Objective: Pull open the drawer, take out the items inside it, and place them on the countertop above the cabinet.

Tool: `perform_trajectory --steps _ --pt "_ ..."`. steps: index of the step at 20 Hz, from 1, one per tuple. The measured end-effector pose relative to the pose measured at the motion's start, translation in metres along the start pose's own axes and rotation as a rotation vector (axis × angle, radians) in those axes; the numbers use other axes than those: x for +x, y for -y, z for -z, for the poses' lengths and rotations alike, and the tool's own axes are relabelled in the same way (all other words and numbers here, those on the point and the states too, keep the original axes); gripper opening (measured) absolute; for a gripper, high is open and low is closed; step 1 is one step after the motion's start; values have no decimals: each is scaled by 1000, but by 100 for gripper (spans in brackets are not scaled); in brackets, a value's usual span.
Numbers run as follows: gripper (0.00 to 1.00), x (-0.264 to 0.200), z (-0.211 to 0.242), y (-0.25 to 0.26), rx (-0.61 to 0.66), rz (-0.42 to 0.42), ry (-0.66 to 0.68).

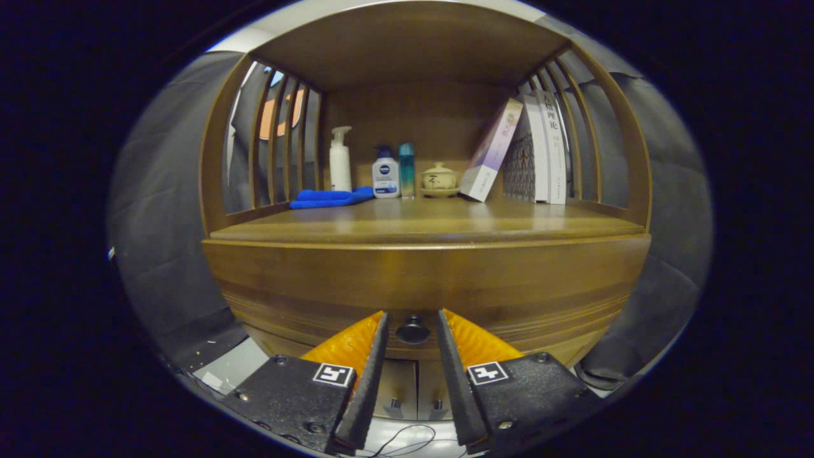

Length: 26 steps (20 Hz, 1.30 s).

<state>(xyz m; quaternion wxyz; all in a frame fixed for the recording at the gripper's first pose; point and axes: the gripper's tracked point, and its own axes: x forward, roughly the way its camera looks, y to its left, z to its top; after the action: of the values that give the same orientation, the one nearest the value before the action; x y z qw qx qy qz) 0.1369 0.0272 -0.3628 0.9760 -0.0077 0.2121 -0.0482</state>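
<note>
A wooden cabinet faces me, with its drawer front [426, 286] closed under the countertop [426, 222]. A small dark round knob [413, 331] sits low on the drawer front. My gripper [412, 317] is open, and its two fingertips flank the knob on either side with a gap left to each. Whether the tips touch the drawer front I cannot tell. The drawer's contents are hidden.
At the back of the countertop lie a folded blue cloth [331, 198], a white pump bottle [340, 159], a lotion bottle [385, 173], a teal bottle [407, 166], a lidded tea cup [439, 179] and several leaning books [528, 152]. Slatted sides enclose it. Lower doors [413, 388] sit below.
</note>
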Motion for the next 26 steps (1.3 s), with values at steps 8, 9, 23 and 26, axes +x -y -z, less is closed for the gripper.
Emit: perform_trajectory --steps 8,9,23,26 --pt "30 4 1 -4 23 34 56" --pt "28 3 3 -5 54 29 50" --pt "20 -13 9 -2 68 31 8" --pt "20 -22 13 0 45 31 14"
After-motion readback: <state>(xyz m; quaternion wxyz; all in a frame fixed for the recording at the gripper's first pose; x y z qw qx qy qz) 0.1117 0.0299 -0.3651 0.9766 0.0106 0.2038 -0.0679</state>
